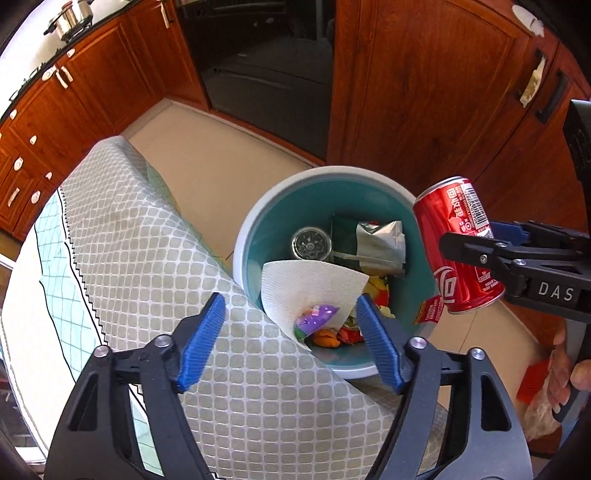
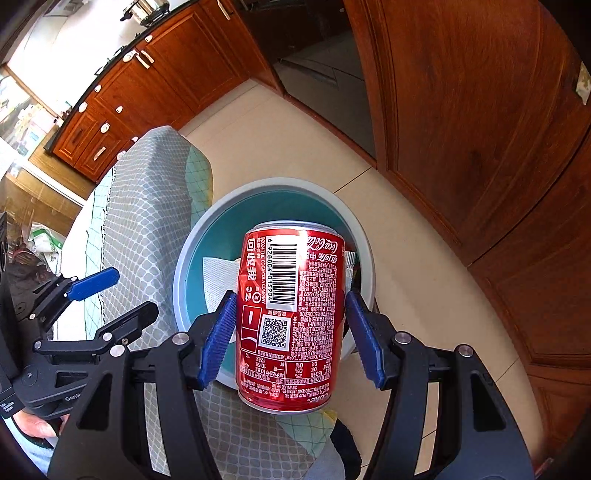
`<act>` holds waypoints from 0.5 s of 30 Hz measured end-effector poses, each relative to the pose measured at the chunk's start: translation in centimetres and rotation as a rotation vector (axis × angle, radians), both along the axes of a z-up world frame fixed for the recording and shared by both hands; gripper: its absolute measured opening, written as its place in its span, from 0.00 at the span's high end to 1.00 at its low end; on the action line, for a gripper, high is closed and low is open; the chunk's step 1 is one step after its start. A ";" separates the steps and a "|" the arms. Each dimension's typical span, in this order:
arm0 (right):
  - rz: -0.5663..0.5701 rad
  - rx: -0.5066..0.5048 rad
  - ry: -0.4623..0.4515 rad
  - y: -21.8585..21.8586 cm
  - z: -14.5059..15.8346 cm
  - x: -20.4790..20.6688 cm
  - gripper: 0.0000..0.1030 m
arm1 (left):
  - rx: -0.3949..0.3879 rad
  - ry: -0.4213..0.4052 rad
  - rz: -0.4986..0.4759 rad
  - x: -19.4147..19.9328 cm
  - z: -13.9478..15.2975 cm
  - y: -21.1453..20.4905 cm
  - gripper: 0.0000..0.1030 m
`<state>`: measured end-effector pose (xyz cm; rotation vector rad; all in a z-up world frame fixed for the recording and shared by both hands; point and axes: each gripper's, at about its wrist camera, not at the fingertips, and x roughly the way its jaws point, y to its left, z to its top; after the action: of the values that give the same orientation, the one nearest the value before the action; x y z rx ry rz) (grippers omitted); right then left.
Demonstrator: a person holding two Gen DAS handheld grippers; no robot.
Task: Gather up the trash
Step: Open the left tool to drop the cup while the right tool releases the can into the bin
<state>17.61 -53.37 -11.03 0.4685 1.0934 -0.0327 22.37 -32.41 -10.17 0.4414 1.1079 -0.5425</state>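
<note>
Gripped in our right gripper [image 2: 290,328], can [image 2: 291,314] points lengthwise up-frame, over bin [image 2: 364,236] at center; our left gripper [image 1: 290,339] gapes empty.

This is a home kitchen. Wooden cabinets [image 1: 92,92] fill the frame's upper left, under a dark counter carrying a steel pot [image 1: 72,16]. Pale tiles [image 2: 406,236] cover the floor.

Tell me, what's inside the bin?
Inside the bin: a white paper towel, a silver foil packet, a round metal lid and colourful wrappers. The towel hides whatever lies underneath.
</note>
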 end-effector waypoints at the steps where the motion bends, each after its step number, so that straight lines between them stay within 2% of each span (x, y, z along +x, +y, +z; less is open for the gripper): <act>1: 0.001 -0.001 0.000 0.2 0.0 0.0 0.44 | 0.000 -0.004 0.002 0.0 0.0 0.1 0.21; 9: 0.021 -0.018 0.017 1.0 0.0 0.6 0.44 | -0.016 -0.001 0.015 -0.5 0.1 1.4 0.10; 15: 0.036 -0.031 0.033 1.8 -0.3 1.4 0.44 | -0.043 0.023 0.045 -0.6 0.0 3.1 0.08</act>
<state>19.00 -51.58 -11.28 0.4214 1.1322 -0.0257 21.75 -29.33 -10.13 0.3730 1.1238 -0.5321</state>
